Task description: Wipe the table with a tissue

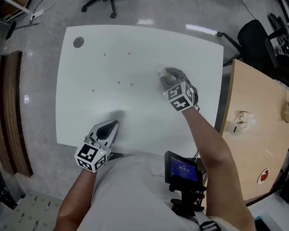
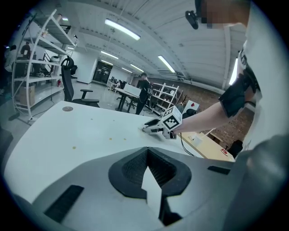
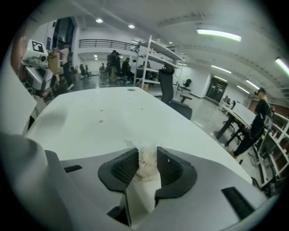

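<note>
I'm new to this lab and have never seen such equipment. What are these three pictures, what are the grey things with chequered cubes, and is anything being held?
There is no robot here. A person holds a grey two-jaw tool in each hand, and the cubes are part of those tools. One picture comes from a camera on the person's head, looking down. The other two come from cameras riding on each tool, looking along its jaws. The right gripper has its jaws closed on a crumpled white tissue, down at the white table. The left gripper sits by the table's near edge, jaws together and empty. The table has small brown spots and a round grey disc.
</note>
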